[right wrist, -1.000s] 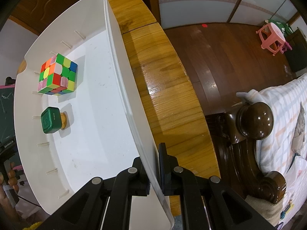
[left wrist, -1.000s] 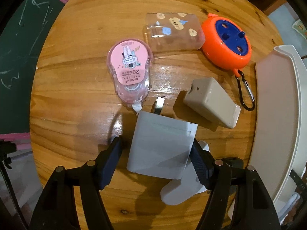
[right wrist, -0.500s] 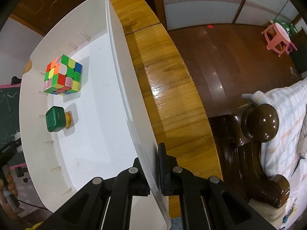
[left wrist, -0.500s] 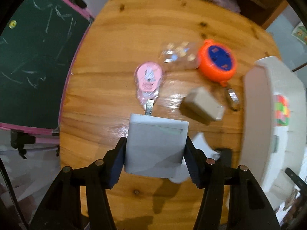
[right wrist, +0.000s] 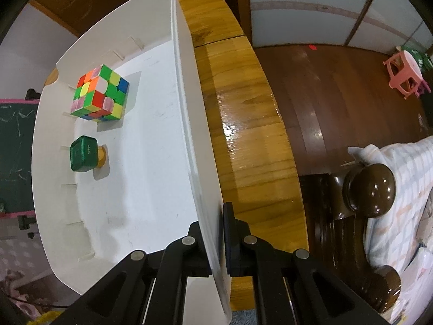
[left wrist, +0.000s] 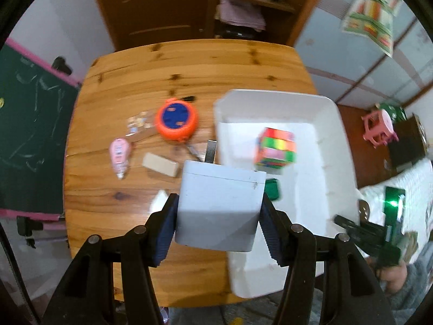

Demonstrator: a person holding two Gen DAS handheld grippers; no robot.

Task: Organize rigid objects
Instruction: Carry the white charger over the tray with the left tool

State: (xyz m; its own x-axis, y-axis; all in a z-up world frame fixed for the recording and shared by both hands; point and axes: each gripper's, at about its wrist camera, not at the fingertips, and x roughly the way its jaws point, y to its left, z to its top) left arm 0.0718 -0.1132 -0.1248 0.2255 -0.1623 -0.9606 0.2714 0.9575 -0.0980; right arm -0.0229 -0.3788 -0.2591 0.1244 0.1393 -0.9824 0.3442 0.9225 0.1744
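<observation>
I've got the white charger block (left wrist: 220,205) pinched between my left gripper's (left wrist: 217,228) blue-padded fingers (left wrist: 164,233), metal prong pointing away from me, held up off the wooden table (left wrist: 113,189) at the white bin's (left wrist: 319,103) near-left wall. My left tool looks down steeply from high above the table. In the bin sit a colourful puzzle cube (left wrist: 274,147) and a green-capped stamp (right wrist: 84,157), side by side but apart. My right gripper (right wrist: 217,237) reaches in low and level, its fingers clamped on the bin's side wall, one pad inside, one outside. On the table left of the bin lie an orange round reel (left wrist: 176,120), a pink correction-tape dispenser (left wrist: 120,155) and a beige block (left wrist: 161,164).
</observation>
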